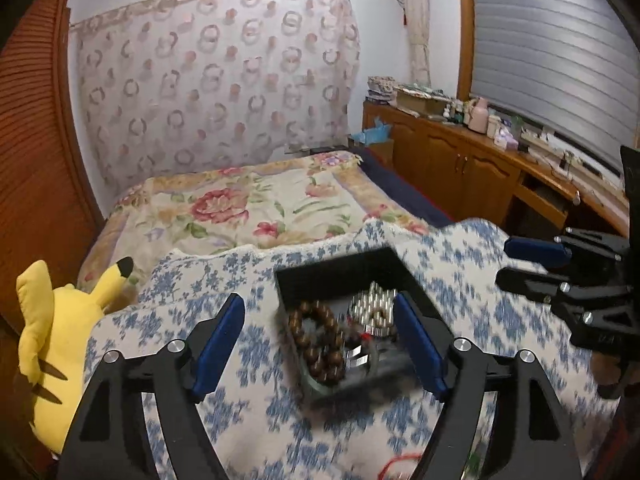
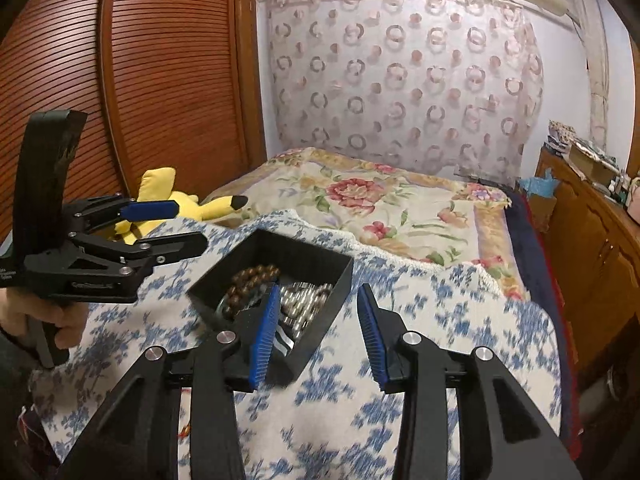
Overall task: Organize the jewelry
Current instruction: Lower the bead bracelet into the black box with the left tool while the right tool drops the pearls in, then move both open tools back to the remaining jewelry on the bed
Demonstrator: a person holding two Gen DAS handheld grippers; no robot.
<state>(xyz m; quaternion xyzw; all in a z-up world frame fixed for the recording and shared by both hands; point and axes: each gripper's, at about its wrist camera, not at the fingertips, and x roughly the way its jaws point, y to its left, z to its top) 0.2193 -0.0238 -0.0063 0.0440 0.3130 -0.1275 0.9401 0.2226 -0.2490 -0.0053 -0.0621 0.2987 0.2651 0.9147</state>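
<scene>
A black open box point(image 1: 332, 268) sits on a blue-flowered white cloth point(image 1: 248, 364). Inside lie a brown bead bracelet point(image 1: 320, 336) and a silver bead piece point(image 1: 372, 304). My left gripper point(image 1: 320, 342) is open wide, its blue pads standing either side of the box's near part without touching the beads. In the right wrist view the box point(image 2: 324, 320) shows the brown beads point(image 2: 248, 280) and silver beads point(image 2: 300, 300). My right gripper point(image 2: 318, 332) is open, one pad over the box and the other just outside its right wall, holding nothing. Motion blurs both views.
A yellow plush toy point(image 1: 52, 328) lies left of the cloth. Behind is a bed with a flowered blanket point(image 1: 240, 208). A wooden cabinet point(image 1: 460, 160) with clutter runs along the right. A red cord point(image 1: 400, 462) lies at the near edge. A hand point(image 2: 60, 320) holds the left gripper point(image 2: 188, 228).
</scene>
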